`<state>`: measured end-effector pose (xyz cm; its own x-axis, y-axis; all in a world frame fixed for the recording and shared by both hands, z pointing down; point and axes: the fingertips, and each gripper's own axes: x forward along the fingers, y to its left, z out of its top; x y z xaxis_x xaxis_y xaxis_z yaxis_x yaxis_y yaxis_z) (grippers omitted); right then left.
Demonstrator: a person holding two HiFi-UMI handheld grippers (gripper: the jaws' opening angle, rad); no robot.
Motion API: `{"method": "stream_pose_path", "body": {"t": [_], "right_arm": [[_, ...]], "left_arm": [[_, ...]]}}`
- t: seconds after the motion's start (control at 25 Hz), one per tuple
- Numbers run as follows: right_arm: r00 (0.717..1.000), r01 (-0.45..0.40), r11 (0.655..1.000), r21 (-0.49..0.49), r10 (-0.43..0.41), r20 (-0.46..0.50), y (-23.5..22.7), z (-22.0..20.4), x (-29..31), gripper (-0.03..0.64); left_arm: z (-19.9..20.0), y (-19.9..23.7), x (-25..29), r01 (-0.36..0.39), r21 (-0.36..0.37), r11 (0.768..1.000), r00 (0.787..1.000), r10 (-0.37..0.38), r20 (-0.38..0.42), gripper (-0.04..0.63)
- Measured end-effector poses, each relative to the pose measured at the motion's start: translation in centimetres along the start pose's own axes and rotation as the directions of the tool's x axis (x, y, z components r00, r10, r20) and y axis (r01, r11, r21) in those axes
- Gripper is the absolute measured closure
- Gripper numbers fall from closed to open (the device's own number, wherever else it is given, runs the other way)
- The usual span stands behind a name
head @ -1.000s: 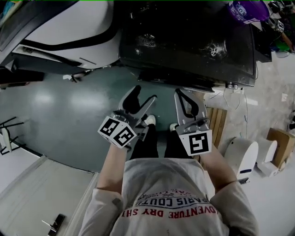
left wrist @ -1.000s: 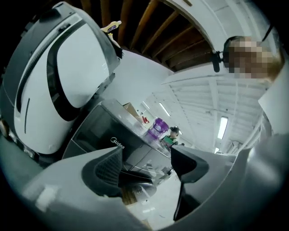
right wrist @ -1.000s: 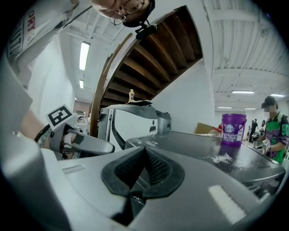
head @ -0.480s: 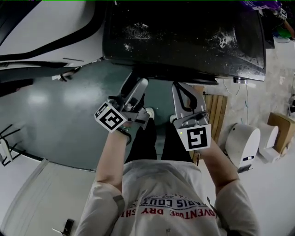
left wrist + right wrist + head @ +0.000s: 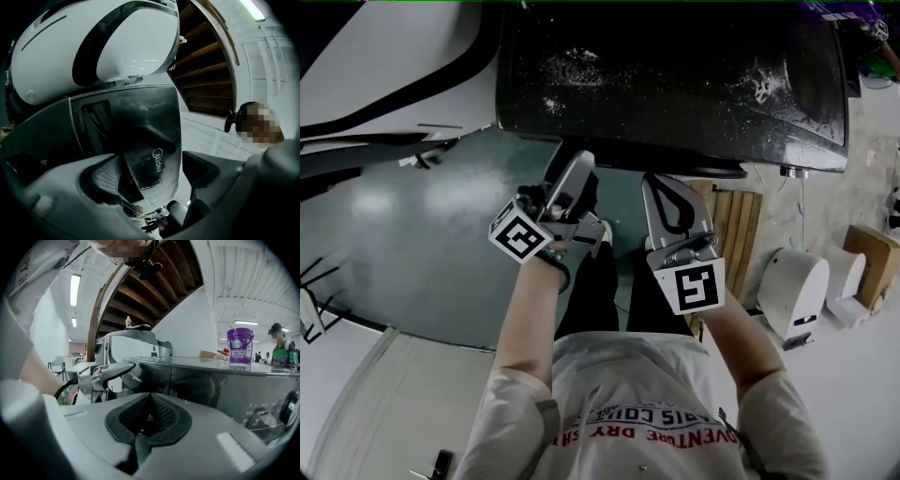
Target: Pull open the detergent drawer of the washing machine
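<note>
The dark washing machine (image 5: 675,75) fills the top of the head view, and its front is hidden under the top's edge. In the left gripper view the glossy drawer front (image 5: 140,122) with the Midea logo lies just ahead. My left gripper (image 5: 572,178) is rolled onto its side close to the machine's front left. Its jaws have just been opening and stand wide; nothing is between the pads (image 5: 105,176). My right gripper (image 5: 673,199) hangs beside it, shut and empty, with the pads (image 5: 157,411) meeting. From there I see the left gripper (image 5: 110,373) near the machine's corner (image 5: 140,376).
A purple tub (image 5: 240,344) stands on the machine's top. A large white rounded machine (image 5: 384,56) stands to the left. On the right are wooden slats (image 5: 741,244), a white appliance (image 5: 792,295) and a cardboard box (image 5: 867,291). A person (image 5: 279,348) stands far behind.
The left gripper has rolled onto its side and moved closer to the machine's front. The right gripper has shifted slightly left, toward the left gripper, and still points at the machine.
</note>
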<state>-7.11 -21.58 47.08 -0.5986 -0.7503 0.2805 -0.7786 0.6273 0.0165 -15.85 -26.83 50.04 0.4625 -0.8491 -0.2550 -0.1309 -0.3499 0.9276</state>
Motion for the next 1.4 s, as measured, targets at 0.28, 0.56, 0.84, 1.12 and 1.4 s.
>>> {"method": "stream_pose_path", "body": {"t": [0.28,0.56,0.84,1.12,1.4], "right_arm": [[0.999,-0.024,1.0,0.01,0.024,-0.033,0.6,-1.7,0.4,0.615],[0.999,-0.026,1.0,0.016,0.027,-0.039,1.1,-2.3,0.7,0.615],[1.0,0.008,1.0,-0.006,-0.009,-0.018,0.6,-2.2,0.5,0.615],[0.999,0.035,0.999,-0.012,-0.035,-0.007,-0.3,-2.2,-0.6,0.615],[0.999,0.047,0.999,-0.011,-0.047,-0.003,1.0,-2.1,-2.4,0.615]], "left_arm": [[0.7,-0.3,0.1,0.108,-0.082,0.991,0.988,-0.098,0.122,0.266],[0.9,-0.1,0.1,0.126,-0.084,0.988,0.98,-0.11,0.168,0.282],[0.8,0.1,-0.2,0.13,-0.109,0.986,0.981,-0.112,0.155,0.303],[-0.4,-1.4,-3.0,0.148,-0.109,0.983,0.978,-0.129,0.162,0.321],[-0.7,-1.7,-3.6,0.142,-0.11,0.984,0.98,-0.123,0.158,0.318]]}}
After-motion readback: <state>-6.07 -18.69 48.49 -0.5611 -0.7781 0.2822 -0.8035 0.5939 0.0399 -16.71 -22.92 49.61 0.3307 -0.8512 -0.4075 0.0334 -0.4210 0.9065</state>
